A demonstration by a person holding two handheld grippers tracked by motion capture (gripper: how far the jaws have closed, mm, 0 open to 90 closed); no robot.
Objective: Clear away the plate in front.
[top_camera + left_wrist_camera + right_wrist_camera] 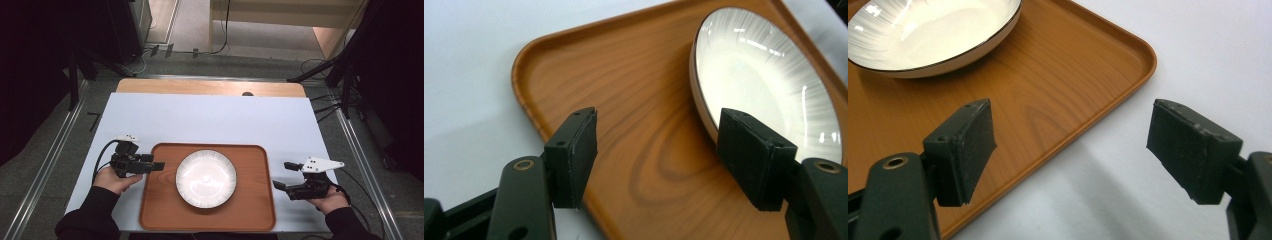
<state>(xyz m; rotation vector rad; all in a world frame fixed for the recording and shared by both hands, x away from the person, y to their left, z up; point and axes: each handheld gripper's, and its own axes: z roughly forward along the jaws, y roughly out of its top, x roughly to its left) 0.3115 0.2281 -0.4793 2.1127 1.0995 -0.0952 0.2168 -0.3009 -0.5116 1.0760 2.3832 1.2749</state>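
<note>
A: Tray (250,210), wooden, sits on the white sheet (210,120) at the near edge of the table. Plate (206,178), white and ribbed, rests inside the tray, roughly at its middle, empty.

B: Grippers?

A: Left gripper (159,165) hangs over the tray's left rim, jaws spread, nothing between them. In the left gripper view the tray floor lies in the gap and the plate (769,75) rim shows beside one pad (751,155); no contact. Right gripper (284,175) is just off the tray's right edge, jaws released wide, over bare sheet.

B: How far along, then?

A: My reading: plate looks already set on the tray, and neither tool grips anything. If the tray is meant to be carried, that is all left to do: both rims untouched, tray flat on the sheet. Each gripper would need to close on its own side's rim.
</note>
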